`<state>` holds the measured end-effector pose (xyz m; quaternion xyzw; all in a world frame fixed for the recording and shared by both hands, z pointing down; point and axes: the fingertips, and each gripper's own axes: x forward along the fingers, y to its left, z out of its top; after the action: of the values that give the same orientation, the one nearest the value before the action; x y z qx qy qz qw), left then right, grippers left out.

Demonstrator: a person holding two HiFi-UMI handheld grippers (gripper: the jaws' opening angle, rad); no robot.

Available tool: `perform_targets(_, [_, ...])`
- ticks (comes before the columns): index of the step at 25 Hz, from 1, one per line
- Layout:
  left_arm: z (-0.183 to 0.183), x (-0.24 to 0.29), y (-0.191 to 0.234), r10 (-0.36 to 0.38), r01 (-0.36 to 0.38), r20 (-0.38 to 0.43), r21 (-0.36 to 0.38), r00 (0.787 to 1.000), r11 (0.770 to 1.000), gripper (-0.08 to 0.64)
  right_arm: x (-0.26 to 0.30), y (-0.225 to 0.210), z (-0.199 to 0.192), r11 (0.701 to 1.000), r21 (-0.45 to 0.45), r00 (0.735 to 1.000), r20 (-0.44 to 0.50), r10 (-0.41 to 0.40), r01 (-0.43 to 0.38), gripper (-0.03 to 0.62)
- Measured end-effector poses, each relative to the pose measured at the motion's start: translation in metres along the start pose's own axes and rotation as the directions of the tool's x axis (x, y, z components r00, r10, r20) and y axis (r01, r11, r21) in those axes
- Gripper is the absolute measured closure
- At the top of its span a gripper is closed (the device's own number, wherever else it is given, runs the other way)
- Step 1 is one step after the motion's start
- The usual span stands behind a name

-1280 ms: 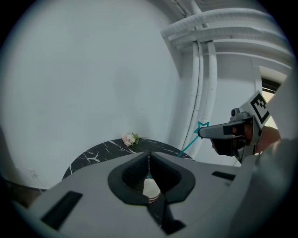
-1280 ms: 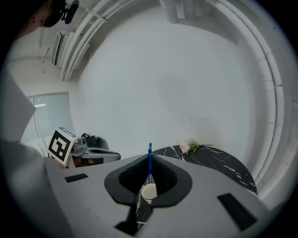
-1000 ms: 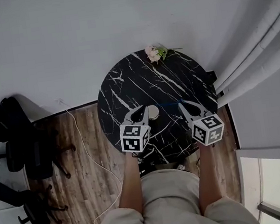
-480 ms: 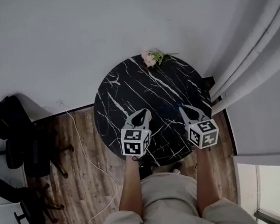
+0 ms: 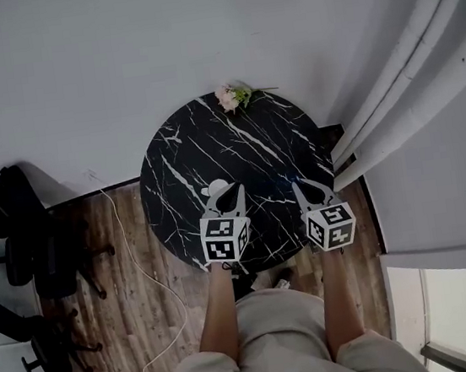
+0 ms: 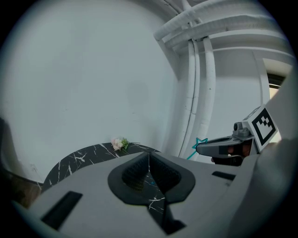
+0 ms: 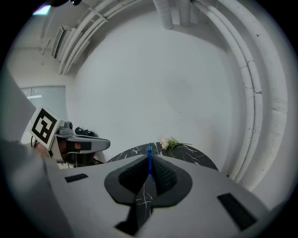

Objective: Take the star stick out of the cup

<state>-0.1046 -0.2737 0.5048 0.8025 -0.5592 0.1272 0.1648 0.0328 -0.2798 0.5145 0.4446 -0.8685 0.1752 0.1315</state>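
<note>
A round black marble table (image 5: 249, 149) fills the middle of the head view. A small pale cup (image 5: 215, 188) stands on it near the front, just left of my left gripper's tip and partly hidden by it. My left gripper (image 5: 234, 188) (image 6: 149, 157) is shut with nothing between its pads. My right gripper (image 5: 295, 185) (image 7: 149, 162) is shut on the thin blue star stick (image 7: 149, 155). The stick's teal star (image 6: 201, 142) pokes out past the right gripper's tip in the left gripper view. Both grippers hover over the table's near edge, side by side.
A small bunch of flowers (image 5: 232, 96) (image 7: 168, 143) lies at the table's far edge by the white wall. Pale curtains (image 5: 412, 89) hang at the right. Dark office chairs (image 5: 18, 235) and a white cable (image 5: 144, 256) are on the wooden floor at the left.
Both grippers have drawn back toward the table's near edge. The cup, earlier just right of the left gripper's tip, now shows at its left. The right gripper still holds the stick.
</note>
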Motion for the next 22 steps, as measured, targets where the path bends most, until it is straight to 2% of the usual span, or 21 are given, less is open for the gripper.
perform_targets(6, [-0.010,0.006,-0.029,-0.005,0.006,0.015,-0.015,1.000,1.000,0.535,-0.026,-0.024,-0.009,1.000,-0.006,1.000,0.019,-0.005,0.005,0.548])
perform_targets(15, [-0.004,0.008,-0.059,-0.027,0.027,0.021,0.025,0.999,0.999,0.535,-0.055,-0.049,-0.011,0.998,0.041,0.996,0.064,-0.054,0.052,0.548])
perform_targets(22, [-0.005,0.018,-0.089,-0.093,0.092,0.009,0.069,0.996,0.993,0.535,-0.075,-0.068,-0.016,0.994,0.052,0.992,0.077,-0.098,0.094,0.548])
